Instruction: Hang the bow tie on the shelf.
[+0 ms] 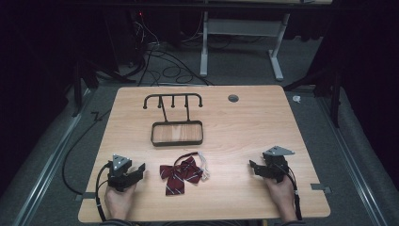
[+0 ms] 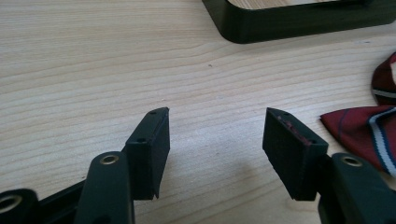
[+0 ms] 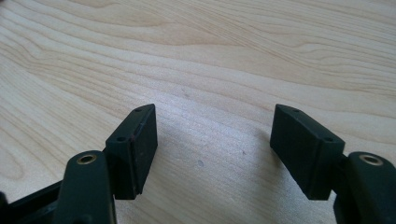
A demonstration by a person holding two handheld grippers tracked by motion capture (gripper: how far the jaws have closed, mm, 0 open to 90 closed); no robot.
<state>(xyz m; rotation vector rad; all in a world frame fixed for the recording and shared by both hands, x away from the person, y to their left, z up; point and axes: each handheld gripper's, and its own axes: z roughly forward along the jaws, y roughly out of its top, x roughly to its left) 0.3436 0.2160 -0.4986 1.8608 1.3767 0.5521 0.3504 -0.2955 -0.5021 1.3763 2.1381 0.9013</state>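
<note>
High view, table: wooden table (image 1: 244,117); black hook stand with a tray base (image 1: 177,133) toward the far side, nothing hanging on it.
High view, bow tie: dark red striped bow tie (image 1: 179,174) lies flat near the front edge, between the two grippers, nearer the left one; its strap and pale clasp (image 1: 201,165) curl off to its right.
High view, grippers: left gripper (image 1: 139,168) rests on the table just beside the bow tie, jaws pointing at it; right gripper (image 1: 252,166) well apart from it on the other side.
Left gripper view, jaws: spread wide, bare wood between them, nothing held.
Left gripper view, bow tie: striped wing (image 2: 362,128) lies beside the right-hand jaw, not between the two.
Left gripper view, stand: corner of tray base (image 2: 261,28) ahead.
Right gripper view, jaws: apart, nothing but wood grain in the gap.
Handling, judged: cloth, light and soft, will flop and fold; not fragile, not slippery.
Where to grip, judged: centre knot, the thickest part, or the strap if it is meant for a hook; a pinch on a wing would likely let the rest droop.
</note>
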